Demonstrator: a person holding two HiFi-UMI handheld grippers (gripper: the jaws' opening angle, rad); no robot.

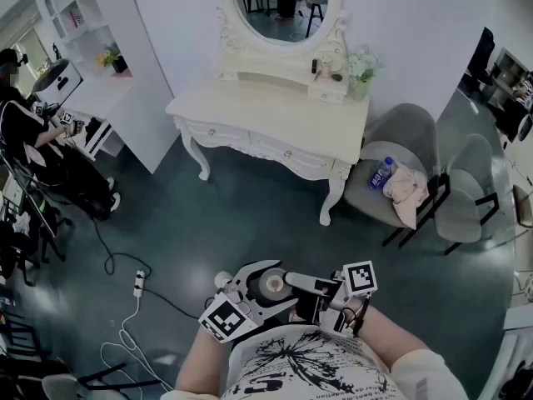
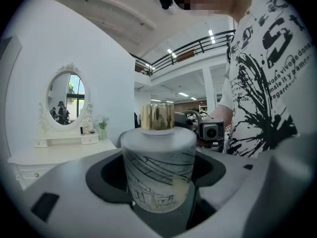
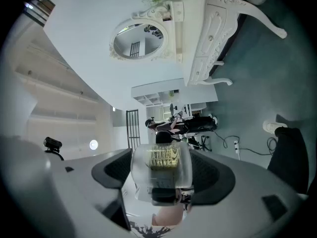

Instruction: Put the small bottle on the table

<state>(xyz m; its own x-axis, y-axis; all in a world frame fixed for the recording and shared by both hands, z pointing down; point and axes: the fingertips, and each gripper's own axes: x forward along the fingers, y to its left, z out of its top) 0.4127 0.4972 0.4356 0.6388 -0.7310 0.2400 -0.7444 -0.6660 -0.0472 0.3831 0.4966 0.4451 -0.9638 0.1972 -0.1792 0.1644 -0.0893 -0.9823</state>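
The small bottle (image 1: 271, 284) is frosted glass with a gold cap. I hold it close to my chest, between both grippers. In the left gripper view the small bottle (image 2: 158, 167) stands upright, its sides meeting the dark pads of my left gripper (image 2: 157, 182). The right gripper view shows the small bottle (image 3: 162, 172) blurred and close, filling the gap in my right gripper (image 3: 162, 178). Seen from the head, my left gripper (image 1: 254, 283) and right gripper (image 1: 293, 286) face each other around it. The white dressing table (image 1: 250, 111) stands ahead across the floor.
An oval mirror (image 1: 283, 7) and small items sit at the table's back. Grey chairs (image 1: 391, 152) to the right carry a blue bottle (image 1: 381, 173) and pink cloth (image 1: 406, 192). A seated person (image 1: 33, 140) is at the left. A power strip (image 1: 139, 283) and cables lie on the floor.
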